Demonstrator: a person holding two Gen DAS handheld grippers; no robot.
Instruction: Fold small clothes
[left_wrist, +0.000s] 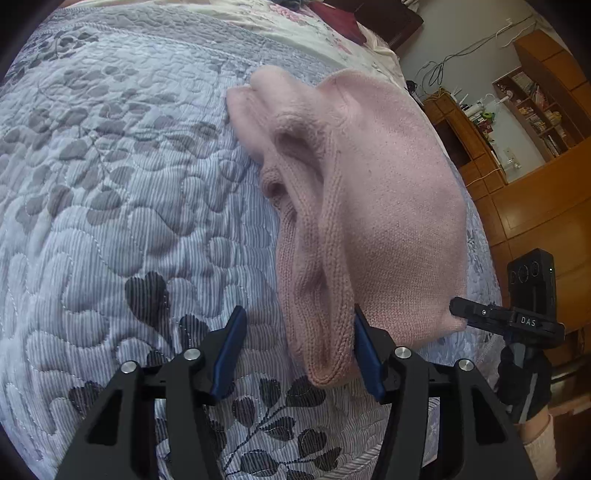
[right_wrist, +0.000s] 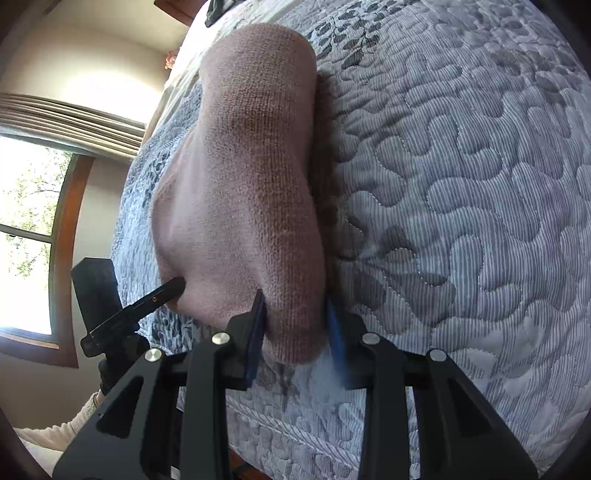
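Note:
A pink knit garment (left_wrist: 373, 192) lies folded lengthwise on the quilted bedspread (left_wrist: 110, 184). Its near rolled edge rests between the blue pads (left_wrist: 229, 350) of my left gripper (left_wrist: 298, 310), touching only the right pad; the jaws stand wide apart, open. At the garment's near right corner the right gripper (left_wrist: 458, 308) meets the cloth. In the right wrist view the same garment (right_wrist: 251, 166) runs away from me, and my right gripper (right_wrist: 293, 295) is shut on its near end, cloth filling the gap. The left gripper (right_wrist: 179, 284) touches the garment's left side.
The bedspread (right_wrist: 461, 184) stretches far to the left and ahead. A floral sheet (left_wrist: 280, 22) lies at the bed's far end. Wooden cabinets and shelves (left_wrist: 532, 206) stand beyond the right side. A window (right_wrist: 26, 229) is beyond the bed edge. A gloved hand (left_wrist: 524, 380) holds the right gripper.

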